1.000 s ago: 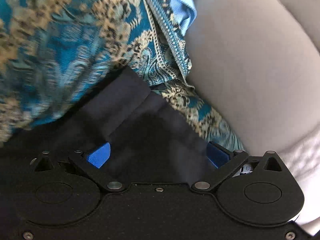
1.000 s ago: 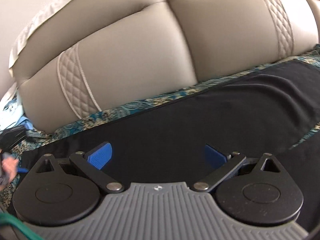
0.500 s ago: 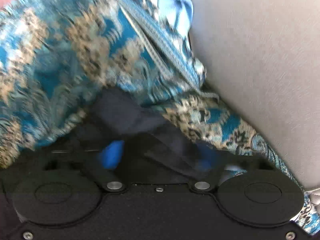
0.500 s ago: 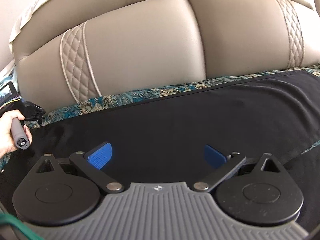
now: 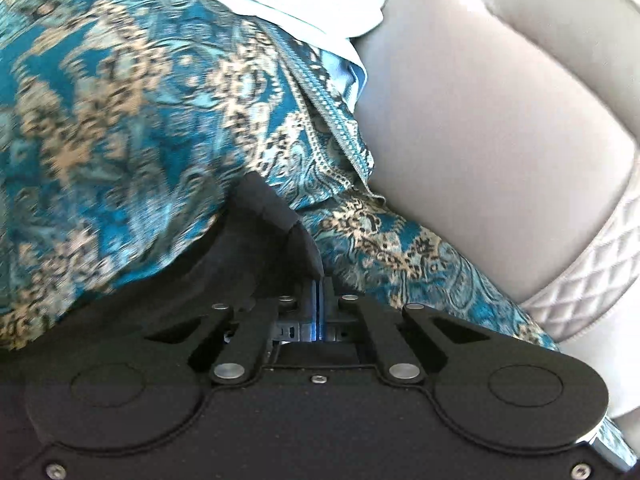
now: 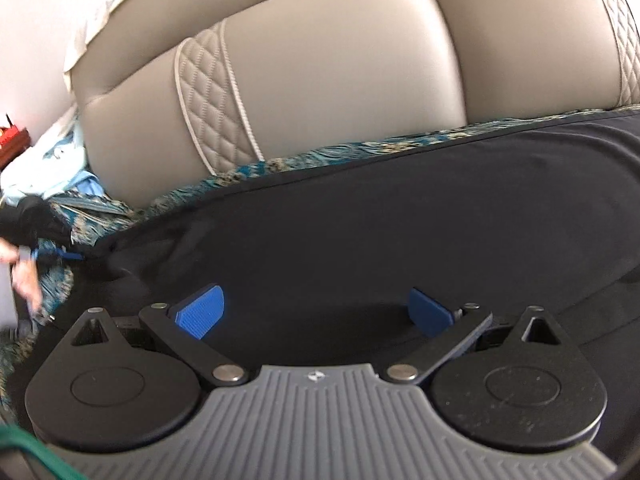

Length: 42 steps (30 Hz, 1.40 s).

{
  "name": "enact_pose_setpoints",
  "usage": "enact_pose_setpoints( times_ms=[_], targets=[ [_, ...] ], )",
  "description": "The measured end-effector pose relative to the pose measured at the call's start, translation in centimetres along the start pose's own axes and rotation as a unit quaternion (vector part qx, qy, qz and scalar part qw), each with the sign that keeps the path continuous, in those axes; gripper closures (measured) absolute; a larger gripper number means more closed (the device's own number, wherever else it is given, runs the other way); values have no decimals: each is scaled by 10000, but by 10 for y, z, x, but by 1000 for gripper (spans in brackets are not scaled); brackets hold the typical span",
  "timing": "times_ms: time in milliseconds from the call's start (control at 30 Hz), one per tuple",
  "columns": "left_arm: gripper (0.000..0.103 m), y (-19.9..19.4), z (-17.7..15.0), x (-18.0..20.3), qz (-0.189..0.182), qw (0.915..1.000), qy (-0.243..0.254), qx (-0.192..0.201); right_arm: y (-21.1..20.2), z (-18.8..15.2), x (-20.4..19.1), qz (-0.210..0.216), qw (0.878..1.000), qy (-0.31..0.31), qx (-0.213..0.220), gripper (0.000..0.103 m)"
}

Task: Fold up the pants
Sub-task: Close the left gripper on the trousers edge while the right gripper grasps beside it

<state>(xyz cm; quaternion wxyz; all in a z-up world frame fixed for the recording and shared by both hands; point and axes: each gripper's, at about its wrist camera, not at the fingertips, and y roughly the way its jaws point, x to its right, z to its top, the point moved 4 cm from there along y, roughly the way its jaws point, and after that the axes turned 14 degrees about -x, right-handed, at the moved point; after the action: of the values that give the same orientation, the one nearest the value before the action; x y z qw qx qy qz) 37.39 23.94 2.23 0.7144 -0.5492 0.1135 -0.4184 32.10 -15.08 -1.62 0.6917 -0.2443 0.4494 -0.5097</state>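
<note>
Now the left gripper point(image 5: 319, 280) has just snapped its blue pads together on a corner of the black fabric pants point(image 6: 400, 220), whereas a second ago its jaws stood wide around that cloth; the pinched corner rises in a small peak against the teal-and-gold patterned cover point(image 5: 120, 120) beside the beige leather cushion point(image 5: 500, 140). Meanwhile the right gripper point(image 6: 316, 312) hangs wide open over the flat stretch of pants on the seat, nothing between its pads, so one end looks ready to be lifted while the other awaits a grip.
</note>
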Motion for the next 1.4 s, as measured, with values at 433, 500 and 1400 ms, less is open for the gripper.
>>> enact_pose_setpoints(
  times_ms=[433, 500, 1400],
  targets=[
    [102, -4, -10, -60, -849, 9954, -380, 229, 83, 53, -126, 1706, 9767, 1002, -828, 28],
    [102, -2, -5, -63, -957, 9943, -456, 113, 99, 49, -135, 1819, 9690, 1280, -1078, 44],
    [68, -32, -18, -92, -1982, 9790, -417, -241, 101, 58, -165, 1150, 9765, 1819, 99, 97]
  ],
)
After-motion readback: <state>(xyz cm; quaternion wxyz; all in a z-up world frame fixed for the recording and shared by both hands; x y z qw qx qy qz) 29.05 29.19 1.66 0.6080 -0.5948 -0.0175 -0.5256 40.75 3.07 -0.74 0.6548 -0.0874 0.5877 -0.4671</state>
